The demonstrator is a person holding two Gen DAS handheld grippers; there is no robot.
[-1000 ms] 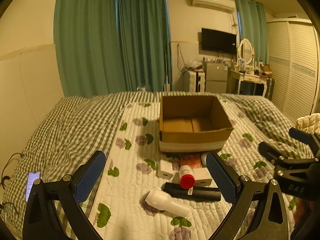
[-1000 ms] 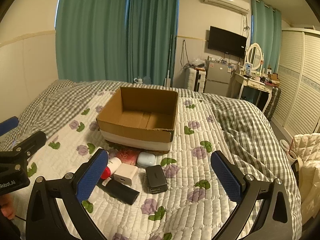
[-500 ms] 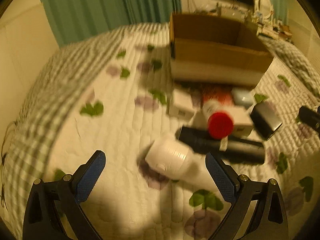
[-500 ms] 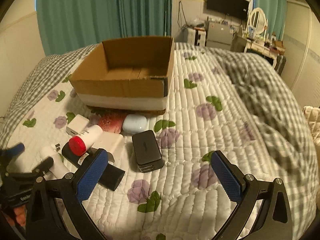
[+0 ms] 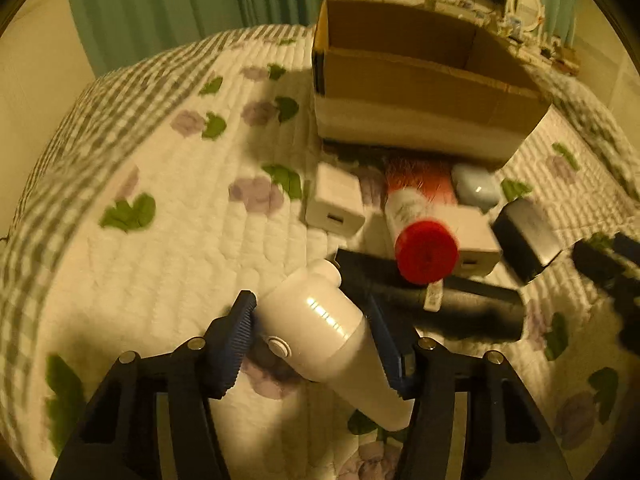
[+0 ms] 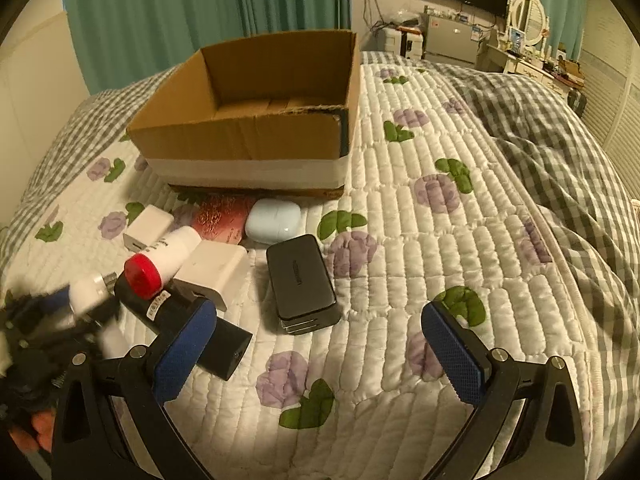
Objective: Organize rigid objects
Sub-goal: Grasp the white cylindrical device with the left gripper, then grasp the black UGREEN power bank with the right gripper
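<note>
Now left hand-held gripper (image 5: 312, 330) (jaws just closing) clamps white device (image 5: 320, 320).

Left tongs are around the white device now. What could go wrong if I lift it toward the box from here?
The left tongs have just been closing on the white device, whose smooth, tapered body could slip as it rises. Its head touches the black bar, and the red-capped bottle leans on that bar, so the lift might roll both. The right tongs stand open close beside this pile.
</note>
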